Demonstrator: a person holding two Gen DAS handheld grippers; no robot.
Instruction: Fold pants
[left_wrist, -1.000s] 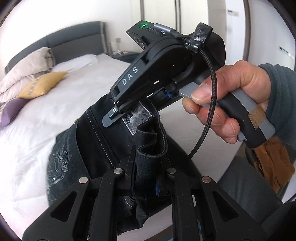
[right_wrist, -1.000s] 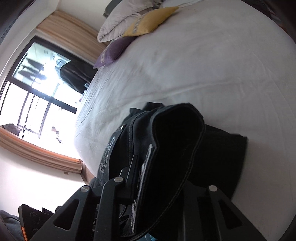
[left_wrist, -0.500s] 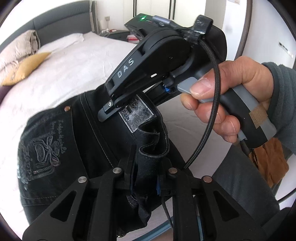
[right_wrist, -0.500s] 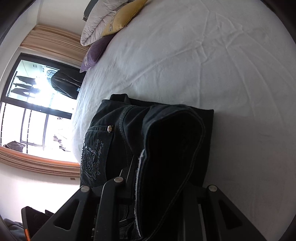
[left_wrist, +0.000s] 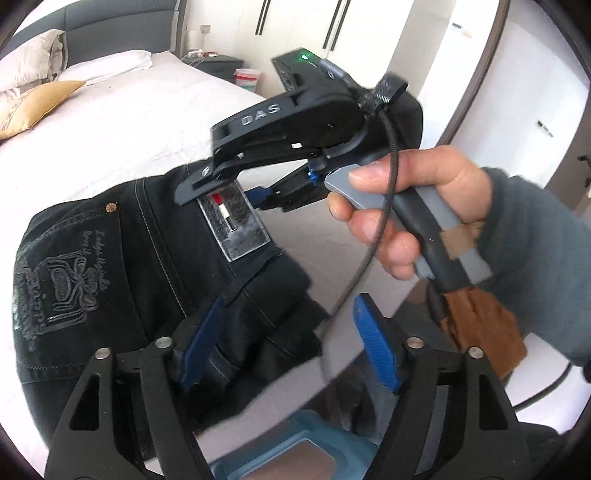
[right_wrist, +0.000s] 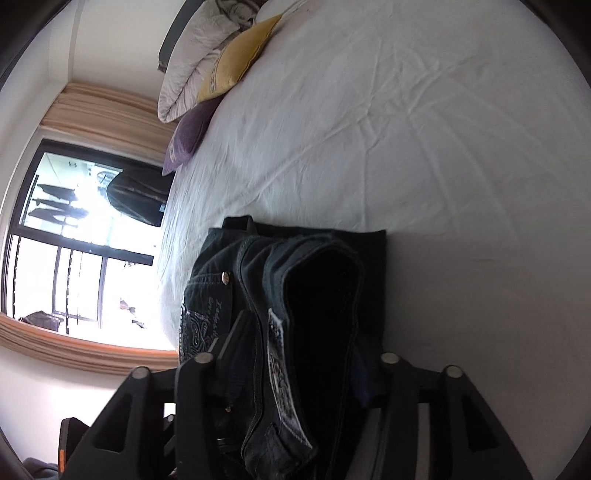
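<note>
Now both hand-held grippers (left_wrist: 288, 347) angled down, jaws just opening over pants (left_wrist: 122, 258).

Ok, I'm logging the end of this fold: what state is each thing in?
Pants: folded, lying on the bed, waistband end still puffed open.
Left gripper: jaws just opened, pants between them, not pinched.
Right gripper: jaws just opened over the waistband.
Bed: sheet wrinkled.

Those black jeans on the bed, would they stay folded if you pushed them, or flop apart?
The black jeans look like thick denim with heavy seams, so probably floppy yet weighty enough to lie put. The waistband gapes open and stands up, so that end may spring loose. On the wrinkled white sheet they would likely drag rather than slide.
</note>
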